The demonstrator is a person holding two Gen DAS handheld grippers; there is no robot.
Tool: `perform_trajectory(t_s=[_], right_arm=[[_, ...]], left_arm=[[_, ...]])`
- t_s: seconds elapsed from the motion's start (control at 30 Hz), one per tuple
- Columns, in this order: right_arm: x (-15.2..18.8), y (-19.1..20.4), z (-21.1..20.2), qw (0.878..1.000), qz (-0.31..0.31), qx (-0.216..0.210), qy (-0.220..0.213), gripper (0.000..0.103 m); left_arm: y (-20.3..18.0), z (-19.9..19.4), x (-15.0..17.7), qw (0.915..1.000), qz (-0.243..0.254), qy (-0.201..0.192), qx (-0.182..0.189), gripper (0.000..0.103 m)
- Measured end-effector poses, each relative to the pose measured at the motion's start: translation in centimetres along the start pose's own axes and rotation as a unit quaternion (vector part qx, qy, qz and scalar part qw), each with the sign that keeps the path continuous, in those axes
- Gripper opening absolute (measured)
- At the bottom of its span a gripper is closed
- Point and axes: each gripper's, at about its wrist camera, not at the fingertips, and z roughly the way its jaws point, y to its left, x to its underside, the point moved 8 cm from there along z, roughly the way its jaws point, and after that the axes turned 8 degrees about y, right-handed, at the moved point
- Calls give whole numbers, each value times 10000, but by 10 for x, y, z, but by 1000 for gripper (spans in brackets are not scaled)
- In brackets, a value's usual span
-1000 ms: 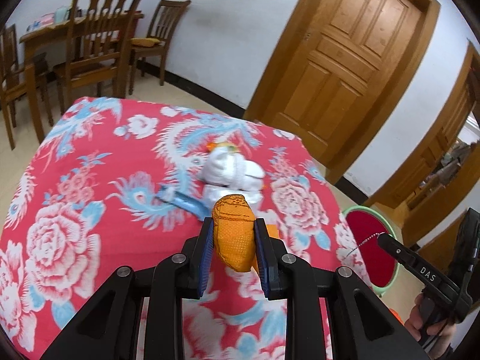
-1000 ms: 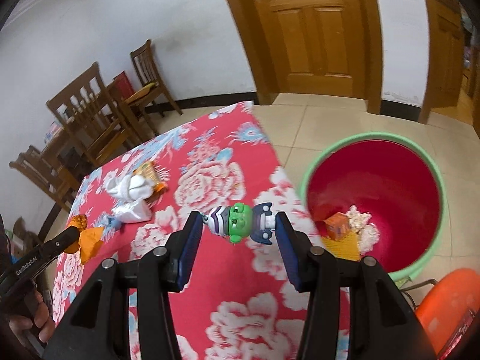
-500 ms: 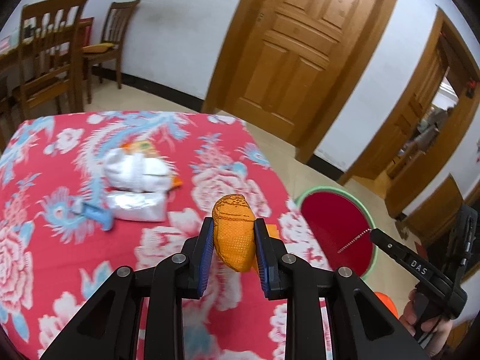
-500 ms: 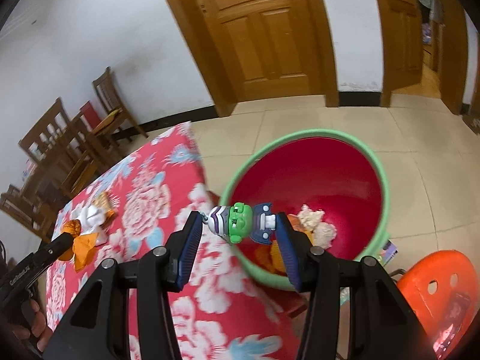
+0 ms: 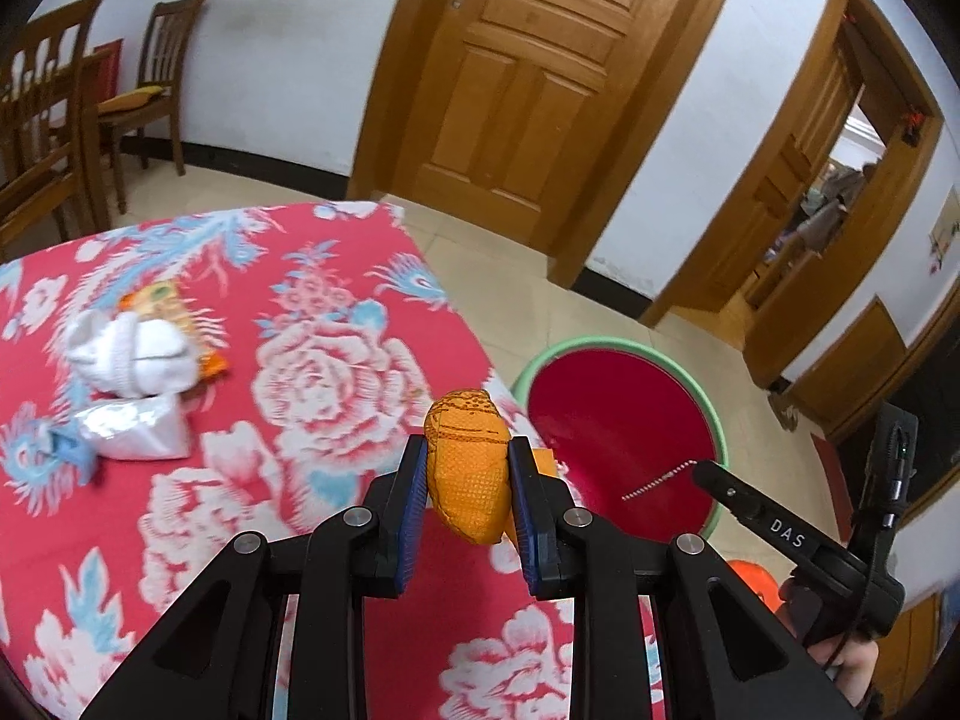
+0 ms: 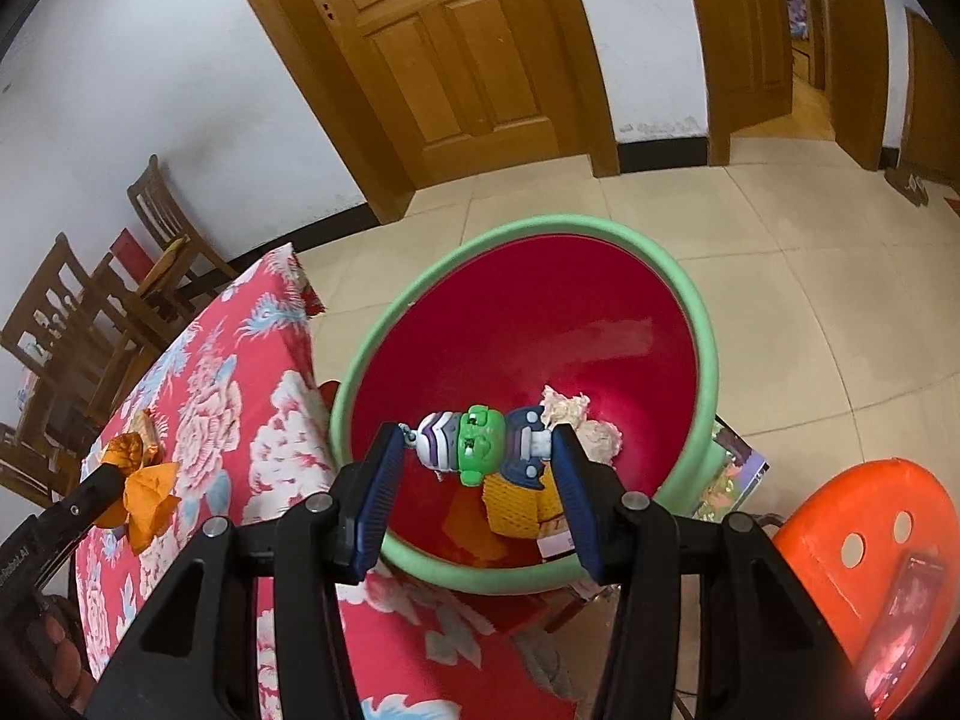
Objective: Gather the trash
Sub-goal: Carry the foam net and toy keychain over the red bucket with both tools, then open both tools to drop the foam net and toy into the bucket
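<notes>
Both hands swung from floral tablecloth (image 5: pixel 336 372) toward red basin (image 6: pixel 702 324), fingers clamping orange wrapper (image 5: pixel 468 474), toy figure (image 6: pixel 480 444).

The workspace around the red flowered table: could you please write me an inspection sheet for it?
Surface: table under red flowered cloth.
Job's things: crumpled orange wrapper; green-headed toy figure; red bin with green rim on the floor beside the table, already holding scraps.
Clutter: white balled cloth, white packet, orange snack packet on the cloth.
Grippers: left gripper shut on the wrapper above the table edge; right gripper shut on the figure above the bin.
Cables: nothing seen.
Surroundings: wooden doors, wooden chairs, orange plastic stool.
</notes>
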Motion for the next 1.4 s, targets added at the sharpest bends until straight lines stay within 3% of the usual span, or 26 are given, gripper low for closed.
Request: perform_trajectory(t_s=[0.9, 1.0, 1.13, 1.4], right_arm=[[-8, -38, -5, 9978, 613, -228, -54, 56], [-8, -42, -3, 9975, 684, -197, -22, 56], [-6, -45, -3, 9971, 738, -182, -24, 57], [-5, -43, -6, 9968, 761, -247, -50, 58]], left_arm=[[-75, 80, -3, 9961, 643, 586, 155, 27], [-81, 83, -3, 9954, 730, 601, 162, 30], [-83, 86, -1, 9953, 743, 621, 92, 43], [-74, 79, -2, 9965, 606, 582, 5, 44]])
